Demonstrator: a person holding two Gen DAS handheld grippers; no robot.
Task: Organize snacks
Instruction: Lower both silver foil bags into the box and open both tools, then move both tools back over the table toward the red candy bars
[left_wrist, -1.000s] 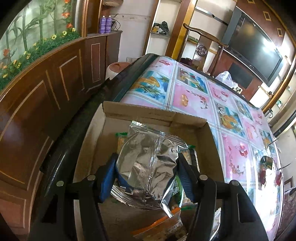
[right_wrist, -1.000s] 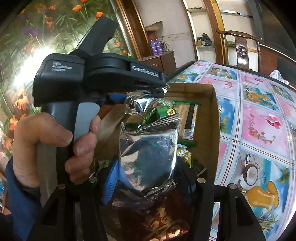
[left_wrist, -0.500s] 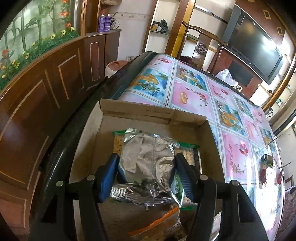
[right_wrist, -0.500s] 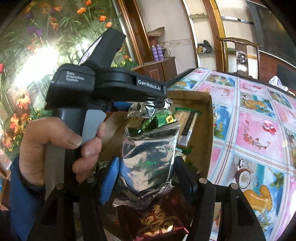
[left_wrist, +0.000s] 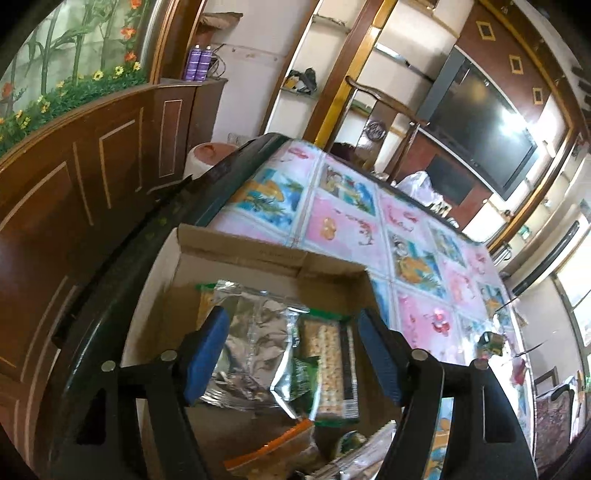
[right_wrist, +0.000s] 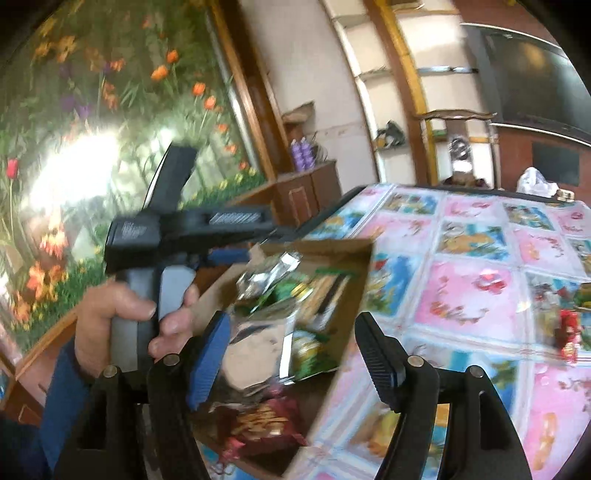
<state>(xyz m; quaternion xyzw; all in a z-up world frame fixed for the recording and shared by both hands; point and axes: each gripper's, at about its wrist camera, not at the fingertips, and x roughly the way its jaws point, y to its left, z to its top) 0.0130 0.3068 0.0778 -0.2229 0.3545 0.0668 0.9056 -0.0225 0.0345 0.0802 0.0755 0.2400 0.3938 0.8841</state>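
A cardboard box (left_wrist: 266, 258) sits at the table's near left corner. Inside lie a silver foil snack bag (left_wrist: 255, 354), a cracker pack with green ends (left_wrist: 330, 362) and an orange-edged pack (left_wrist: 269, 450). My left gripper (left_wrist: 291, 350) is open above the box, the silver bag lying loose between its fingers. In the right wrist view my right gripper (right_wrist: 291, 354) is open over the box (right_wrist: 332, 251); a second silver bag (right_wrist: 258, 354) lies in it by the left finger, above a dark red snack pack (right_wrist: 262, 424). The left gripper's body (right_wrist: 192, 236) shows there, hand-held.
The table has a colourful tiled cloth (left_wrist: 354, 229). Loose red and green snacks (right_wrist: 569, 328) lie on it to the right. A wooden panelled wall (left_wrist: 74, 177) runs along the left. A white plastic bag (right_wrist: 535, 182) and a chair (left_wrist: 380, 107) stand at the far end.
Both grippers opened and let go of their silver bags, which now lie in the box. The right gripper swung to the right; its view is blurred.
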